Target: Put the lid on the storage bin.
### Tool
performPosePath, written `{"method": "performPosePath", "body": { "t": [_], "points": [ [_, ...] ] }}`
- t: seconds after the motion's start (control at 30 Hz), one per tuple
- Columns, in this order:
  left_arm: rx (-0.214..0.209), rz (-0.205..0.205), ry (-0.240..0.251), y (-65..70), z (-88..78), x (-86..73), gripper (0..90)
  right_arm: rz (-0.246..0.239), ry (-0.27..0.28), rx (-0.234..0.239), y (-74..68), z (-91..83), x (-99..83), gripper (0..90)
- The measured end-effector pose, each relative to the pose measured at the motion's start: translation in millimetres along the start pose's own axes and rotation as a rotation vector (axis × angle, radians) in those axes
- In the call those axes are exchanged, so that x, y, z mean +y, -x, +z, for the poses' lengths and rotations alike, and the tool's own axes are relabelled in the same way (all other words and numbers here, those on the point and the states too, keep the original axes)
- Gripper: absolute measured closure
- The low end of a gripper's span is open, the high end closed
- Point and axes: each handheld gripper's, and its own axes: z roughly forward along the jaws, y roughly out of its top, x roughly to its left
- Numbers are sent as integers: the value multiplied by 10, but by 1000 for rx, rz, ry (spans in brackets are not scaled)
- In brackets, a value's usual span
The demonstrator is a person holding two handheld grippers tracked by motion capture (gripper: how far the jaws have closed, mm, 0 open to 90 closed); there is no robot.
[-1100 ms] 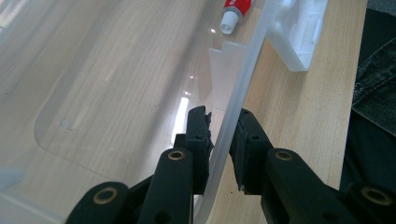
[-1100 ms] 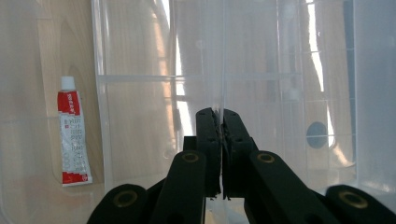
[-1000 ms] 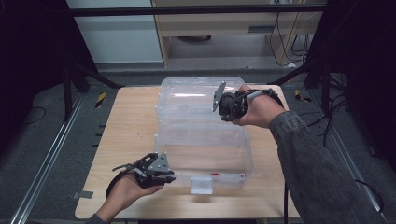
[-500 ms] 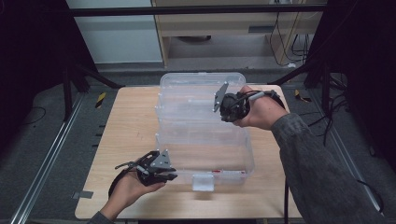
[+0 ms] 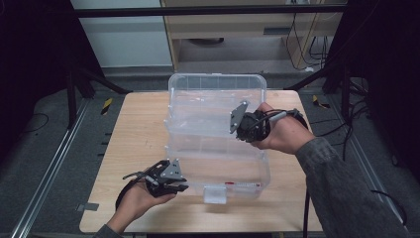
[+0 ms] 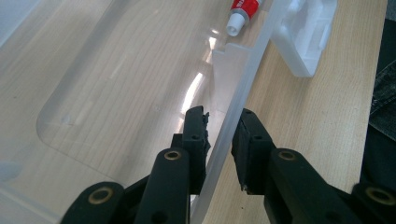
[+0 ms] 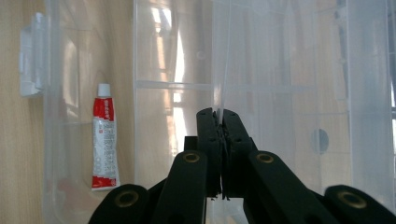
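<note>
Dark surroundings framed a pale wooden desk (image 5: 129, 148) at the middle of the high view. At its centre stood a clear plastic box (image 5: 218, 163) with its lid (image 5: 218, 91) raised toward the top of the frame; a red-and-white tube (image 7: 104, 137) lay inside near the front latch (image 5: 216, 194). The right hand-held gripper (image 5: 236, 120), right of centre, was clenched on a thin clear panel edge (image 7: 226, 70). The left hand-held gripper (image 5: 182, 187), lower left, straddled the box's front wall (image 6: 243, 88), jaws released.
</note>
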Motion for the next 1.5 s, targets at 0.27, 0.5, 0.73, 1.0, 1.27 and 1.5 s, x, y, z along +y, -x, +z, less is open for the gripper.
{"method": "performPosePath", "body": {
  "t": [0.27,0.5,0.73,1.0,1.27,1.5],
  "points": [
    [6,0,-6,4,3,7,750,-21,9,5,-97,-22,-6,879],
    [14,-11,-5,-1,18,23,748,-25,-15,-2,-55,-3,25,876],
    [12,-15,-6,-6,22,24,743,-33,-9,1,-107,-16,19,879],
    [13,-41,-7,12,26,21,738,-37,14,17,-273,-26,-36,878],
    [25,-47,-7,31,27,20,733,-45,2,28,-375,-13,-76,866],
    [39,-27,-5,51,63,81,741,-30,-17,16,-280,8,-102,860]
  ]
}}
